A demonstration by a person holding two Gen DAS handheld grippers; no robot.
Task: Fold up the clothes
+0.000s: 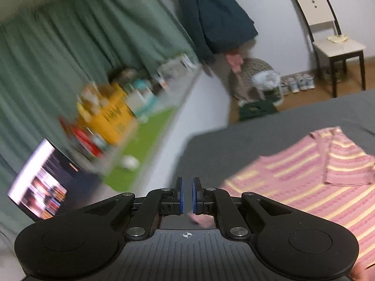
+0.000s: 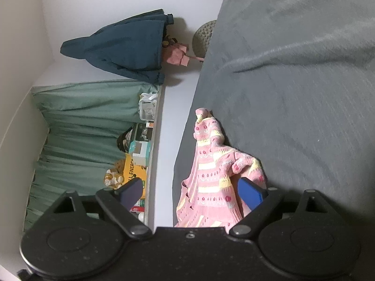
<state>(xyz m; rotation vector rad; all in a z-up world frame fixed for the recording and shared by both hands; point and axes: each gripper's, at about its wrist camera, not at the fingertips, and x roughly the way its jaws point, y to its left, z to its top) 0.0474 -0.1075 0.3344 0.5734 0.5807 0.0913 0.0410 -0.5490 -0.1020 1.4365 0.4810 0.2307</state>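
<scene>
Grey bed [image 1: 234, 145] carrying pink striped sweater [image 1: 304, 175], partly cut off at frame edge. Left tool [image 1: 187, 195] closed, empty; sill clutter blurred. Right tool [image 2: 191, 193] spread wide, sweater bunched between, ungripped.

Motion-blurred shelf clutter [image 1: 110, 114]; striped garment [image 1: 304, 182] cut off at edge

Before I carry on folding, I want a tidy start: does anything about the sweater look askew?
Yes. The pink striped sweater is not flat on the grey bed cover: in the right wrist view it stands bunched in a ridge near the bed's edge, between the open right gripper's fingers.
</scene>
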